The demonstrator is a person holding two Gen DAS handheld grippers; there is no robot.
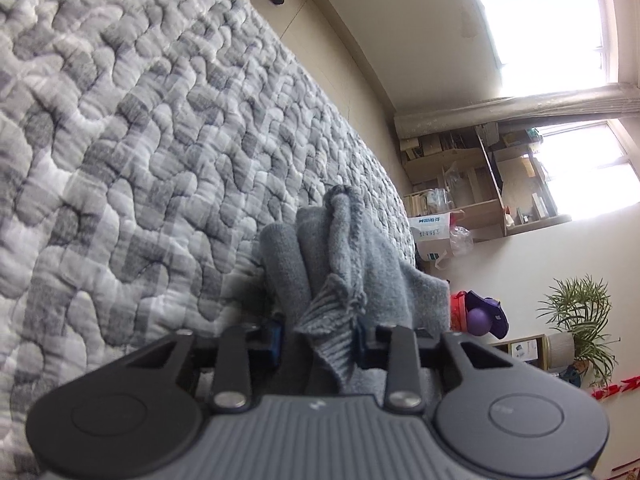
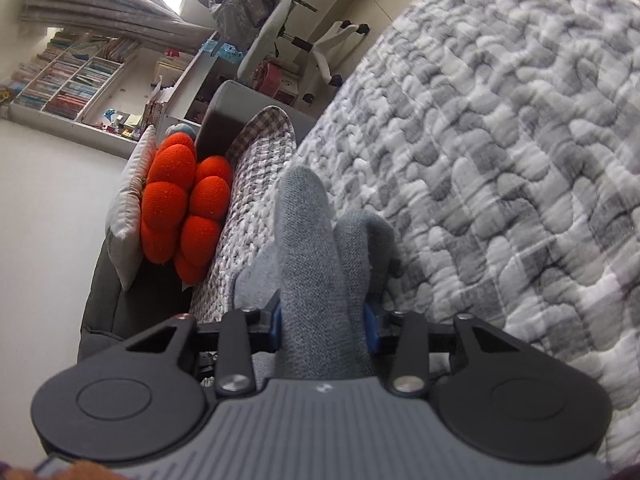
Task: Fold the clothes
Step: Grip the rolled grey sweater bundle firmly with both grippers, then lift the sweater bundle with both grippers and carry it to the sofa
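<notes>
Both my tongs grasp the grey knitted sweater point(image 1: 352, 248), bunched above the grey-white quilted bedspread point(image 1: 140, 140).
My left gripper point(image 1: 320, 340) pinches its ribbed hem at 6 o'clock, my right gripper point(image 2: 324, 328) a fold; no flat fold shows.

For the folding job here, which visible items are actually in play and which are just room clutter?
In play:
- grey knit garment, bunched
- left claw, shut on it
- right claw, shut on it
- quilted bedspread beneath

Just lying about:
- orange flower cushion
- office chair
- bookshelves
- potted plant
- purple cap
</notes>
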